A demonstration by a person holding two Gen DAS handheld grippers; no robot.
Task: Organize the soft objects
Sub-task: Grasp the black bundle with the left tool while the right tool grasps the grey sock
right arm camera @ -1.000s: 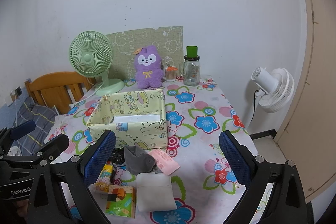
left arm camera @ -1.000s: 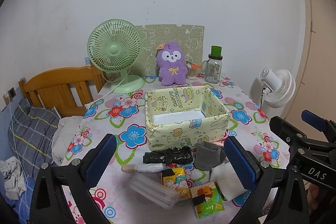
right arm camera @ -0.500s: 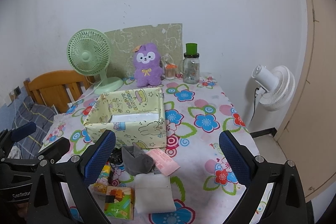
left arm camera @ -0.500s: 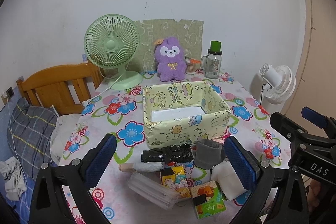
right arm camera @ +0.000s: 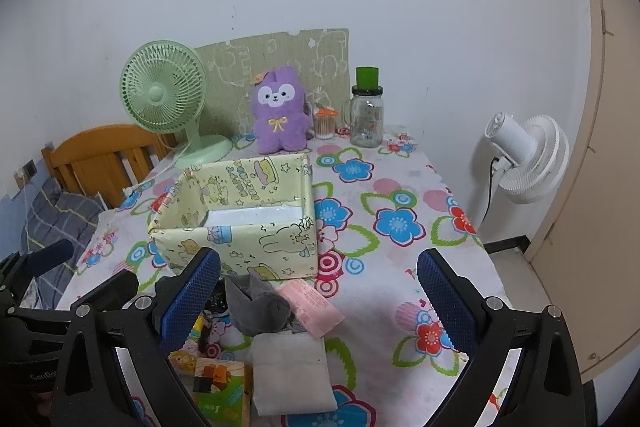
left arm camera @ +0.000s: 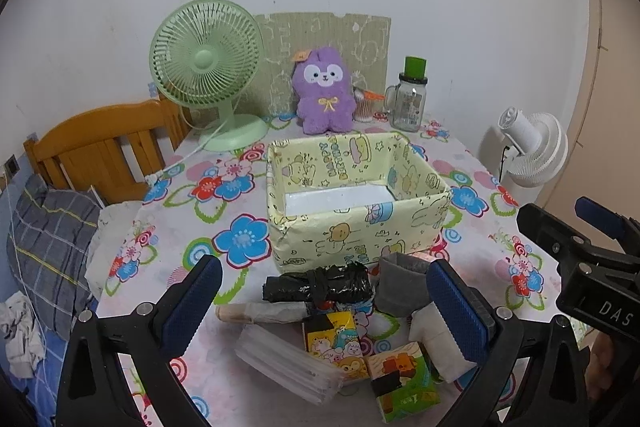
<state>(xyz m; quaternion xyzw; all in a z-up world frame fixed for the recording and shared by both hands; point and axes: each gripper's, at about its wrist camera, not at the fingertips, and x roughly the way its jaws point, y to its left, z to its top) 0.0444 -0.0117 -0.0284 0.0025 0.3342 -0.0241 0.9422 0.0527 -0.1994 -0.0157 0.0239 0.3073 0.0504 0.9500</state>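
A yellow cartoon-print box [left arm camera: 352, 227] [right arm camera: 240, 247] stands open in the middle of the flowered table, nothing visible inside. In front of it lies a pile: a black rolled bag [left arm camera: 320, 287], a grey cloth [left arm camera: 400, 283] [right arm camera: 256, 307], a white folded cloth [right arm camera: 292, 371] [left arm camera: 432, 339], a pink packet [right arm camera: 312, 307], colourful tissue packs [left arm camera: 336, 339] [right arm camera: 220, 383] and a clear packet [left arm camera: 288, 363]. My left gripper [left arm camera: 324, 311] is open above the pile. My right gripper [right arm camera: 320, 303] is open above the grey cloth and pink packet. Neither holds anything.
A green fan [left arm camera: 208, 75], a purple plush [left arm camera: 324, 95] and a glass jar with a green lid [left arm camera: 412, 99] stand at the table's back. A white fan [right arm camera: 524, 159] stands right of the table. A wooden headboard [left arm camera: 100, 147] and bedding are at the left.
Both grippers have tilted slightly, so the table and box sit a little lower in view. Both stay open and empty. The objects have not moved.
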